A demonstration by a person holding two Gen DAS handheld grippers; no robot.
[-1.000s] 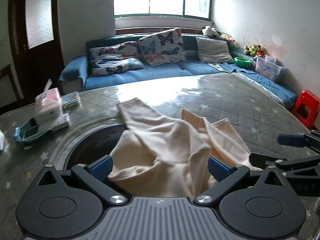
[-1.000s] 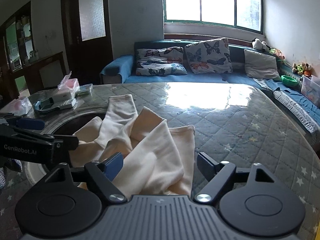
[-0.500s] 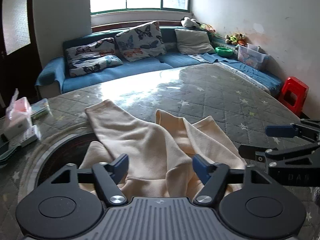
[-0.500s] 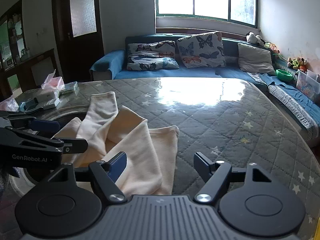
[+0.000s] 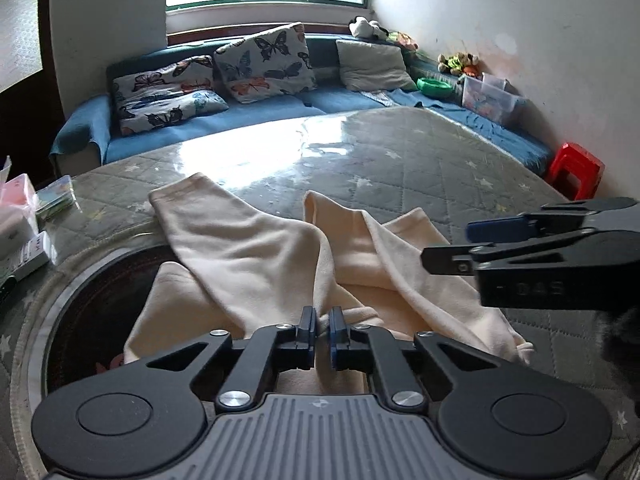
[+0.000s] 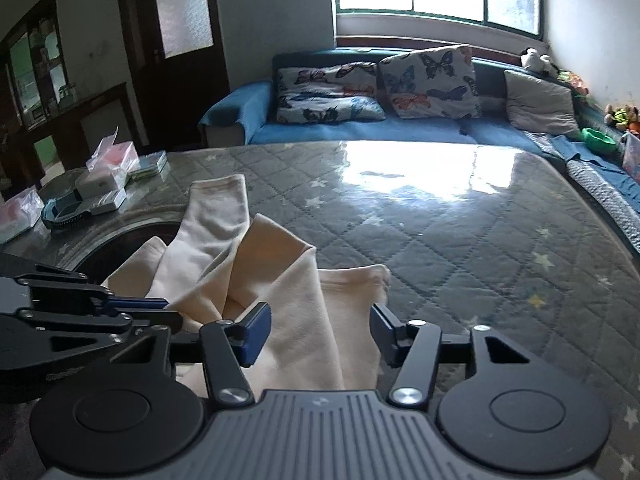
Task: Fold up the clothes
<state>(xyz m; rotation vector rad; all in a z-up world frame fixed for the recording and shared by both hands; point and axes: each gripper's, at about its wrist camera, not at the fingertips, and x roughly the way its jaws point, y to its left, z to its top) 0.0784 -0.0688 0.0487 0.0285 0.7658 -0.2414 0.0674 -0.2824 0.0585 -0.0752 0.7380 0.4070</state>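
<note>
Left wrist: left gripper point(image 5: 323, 326) pinched tight on a fold of the cream garment point(image 5: 256, 248), which spreads ahead of it on the quilted table point(image 5: 400, 160).
Right wrist: right gripper point(image 6: 320, 330) half-wide, jaws just been closing, garment edge between them, pads not pressing.

The only writing that shows is pale embossed characters on the side of the right gripper point(image 5: 452, 246), seen from the left wrist view; they look like "-045" but are too blurred to be sure. Nothing else can be read.
</note>
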